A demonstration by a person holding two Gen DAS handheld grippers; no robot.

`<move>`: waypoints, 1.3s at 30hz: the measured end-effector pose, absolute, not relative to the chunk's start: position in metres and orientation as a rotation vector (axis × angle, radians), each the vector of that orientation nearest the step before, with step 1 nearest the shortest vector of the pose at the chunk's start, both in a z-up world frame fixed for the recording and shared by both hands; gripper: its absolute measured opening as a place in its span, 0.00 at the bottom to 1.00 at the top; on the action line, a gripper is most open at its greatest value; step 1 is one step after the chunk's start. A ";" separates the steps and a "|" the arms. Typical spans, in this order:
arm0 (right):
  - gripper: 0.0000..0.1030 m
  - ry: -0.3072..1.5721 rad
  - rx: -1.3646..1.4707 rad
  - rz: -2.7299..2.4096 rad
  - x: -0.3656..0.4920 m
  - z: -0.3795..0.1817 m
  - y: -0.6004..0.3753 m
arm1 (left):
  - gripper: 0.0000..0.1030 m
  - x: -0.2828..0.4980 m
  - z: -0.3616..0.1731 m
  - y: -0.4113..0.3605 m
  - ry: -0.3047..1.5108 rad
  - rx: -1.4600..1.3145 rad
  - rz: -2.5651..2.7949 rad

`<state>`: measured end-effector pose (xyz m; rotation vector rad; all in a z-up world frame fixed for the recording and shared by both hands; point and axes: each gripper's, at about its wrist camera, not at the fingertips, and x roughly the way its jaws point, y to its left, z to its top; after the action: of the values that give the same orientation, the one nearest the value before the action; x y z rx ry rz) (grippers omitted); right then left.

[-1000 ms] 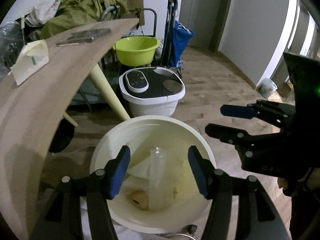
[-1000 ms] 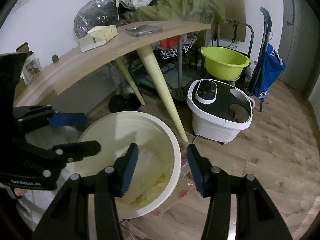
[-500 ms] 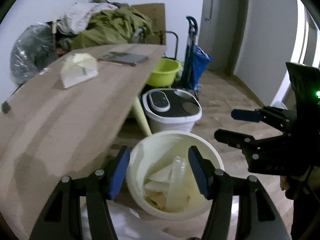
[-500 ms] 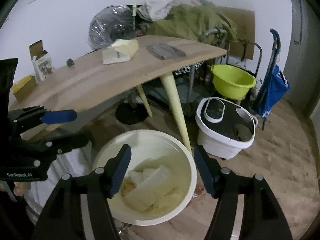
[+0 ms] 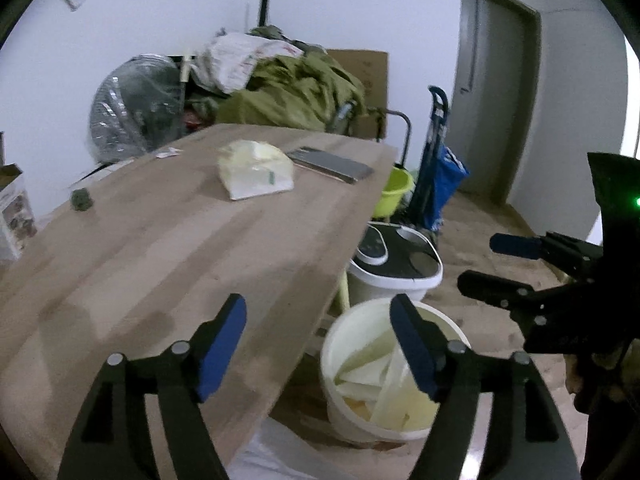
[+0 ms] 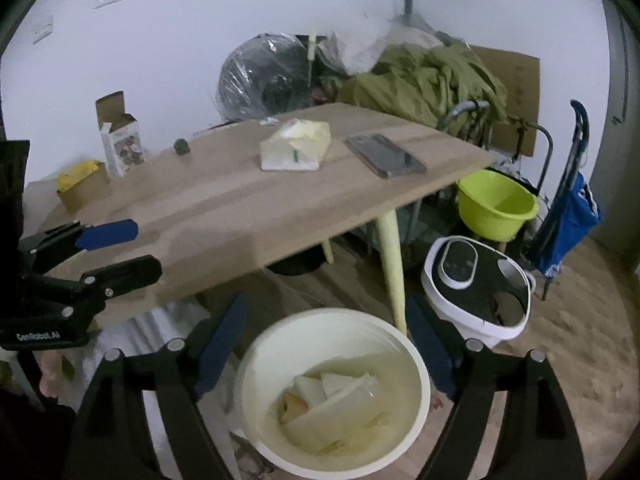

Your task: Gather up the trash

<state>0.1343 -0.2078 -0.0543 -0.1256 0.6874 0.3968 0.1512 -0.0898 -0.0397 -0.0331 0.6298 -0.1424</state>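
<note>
A white bin point(image 6: 260, 372) point(image 5: 352, 412) stands on the floor by the wooden table point(image 6: 240, 208) point(image 5: 140, 264), with pale paper and plastic scraps inside. My right gripper point(image 6: 324, 328) hangs above the bin, jaws opening, nothing between them. My left gripper point(image 5: 318, 320) is over the table's near edge, jaws also opening and empty; it shows at the left of the right wrist view point(image 6: 120, 246). Farther back on the table lie a cream tissue pack point(image 6: 294, 148) point(image 5: 256, 174), a small dark green scrap point(image 6: 182, 146) point(image 5: 81, 199) and a grey flat device point(image 6: 384, 156) point(image 5: 330, 163).
An open carton point(image 6: 120, 140) and a yellow-topped box point(image 6: 78, 182) stand at the table's left end. On the floor sit a white foot bath point(image 6: 476, 280), a green basin point(image 6: 496, 204) and a blue trolley bag point(image 6: 568, 216). A wrapped fan point(image 6: 260, 76) and olive cloth point(image 6: 424, 80) pile up behind.
Both grippers rose from just above the bin and their jaws widened. The left one swung left, so the tabletop now fills its view and the bin sits lower right.
</note>
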 end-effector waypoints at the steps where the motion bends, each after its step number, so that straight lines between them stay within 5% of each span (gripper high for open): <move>1: 0.79 0.681 -0.129 0.405 0.135 -0.051 -0.205 | 0.77 0.150 -0.038 -0.086 0.623 -0.038 -0.133; 14: 0.97 0.593 -0.180 0.535 0.130 -0.011 -0.166 | 0.86 0.121 -0.012 -0.046 0.531 -0.104 -0.041; 22: 0.99 0.569 -0.196 0.598 0.122 0.002 -0.154 | 0.98 0.103 -0.002 -0.039 0.469 -0.070 -0.047; 39: 0.99 0.571 -0.195 0.609 0.116 0.000 -0.151 | 0.98 0.100 -0.002 -0.035 0.446 -0.093 -0.079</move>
<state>0.1156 -0.1510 0.0005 -0.1951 0.5714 0.6092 0.1002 -0.0351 -0.0022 -0.0930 0.4456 -0.0789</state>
